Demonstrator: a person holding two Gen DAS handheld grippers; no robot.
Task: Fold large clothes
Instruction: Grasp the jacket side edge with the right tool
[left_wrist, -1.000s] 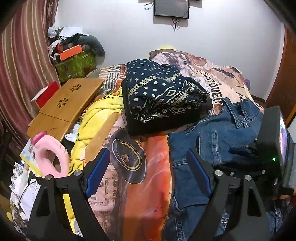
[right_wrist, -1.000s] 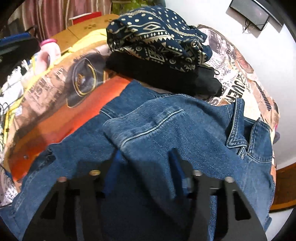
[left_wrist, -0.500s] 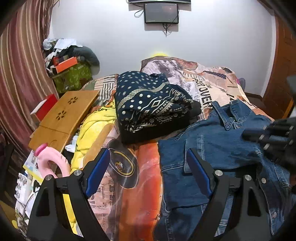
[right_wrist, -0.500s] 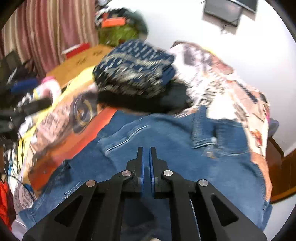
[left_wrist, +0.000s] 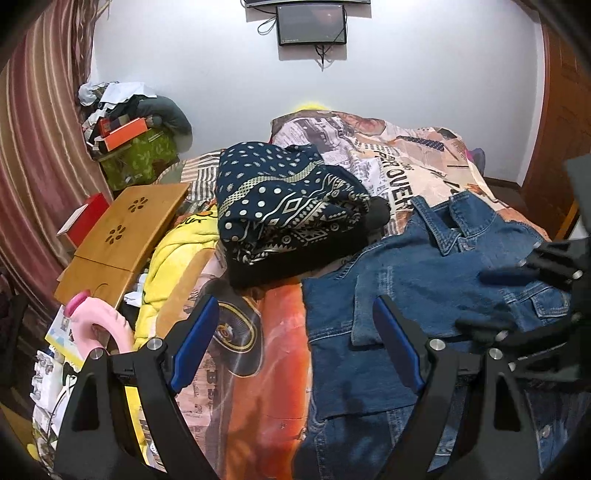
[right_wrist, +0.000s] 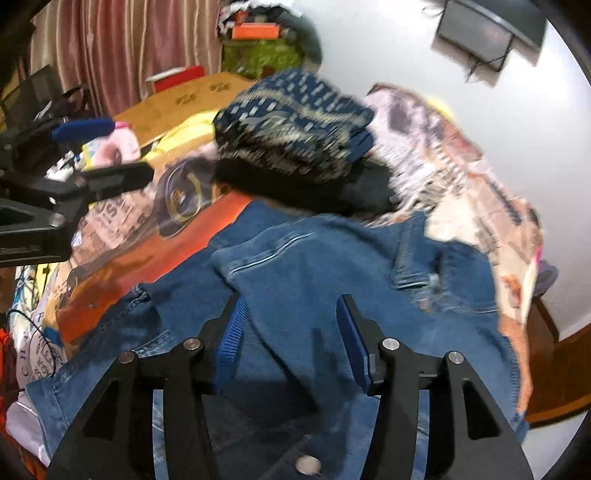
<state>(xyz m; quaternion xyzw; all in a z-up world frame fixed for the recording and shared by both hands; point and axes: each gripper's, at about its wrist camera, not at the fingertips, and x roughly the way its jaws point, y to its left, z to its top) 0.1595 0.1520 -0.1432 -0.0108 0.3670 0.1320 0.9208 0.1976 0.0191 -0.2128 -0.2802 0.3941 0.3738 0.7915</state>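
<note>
Denim jacket (right_wrist: 317, 280) spread across the bed's (left_wrist: 399, 184) near right side, below folded patterned clothes (left_wrist: 288, 206) stacked mid-bed. Right gripper (right_wrist: 291, 332) above the denim, jaws just reopened, nothing pinched between. Left gripper (left_wrist: 295, 343) over the jacket's left edge, jaws spread wide, empty.

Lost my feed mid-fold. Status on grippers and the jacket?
Left gripper open, empty. Right gripper open, jaws just opening, nothing pinched. Denim jacket flat on bed, partly folded. Folded pile beside it, clear of the jacket.
</note>
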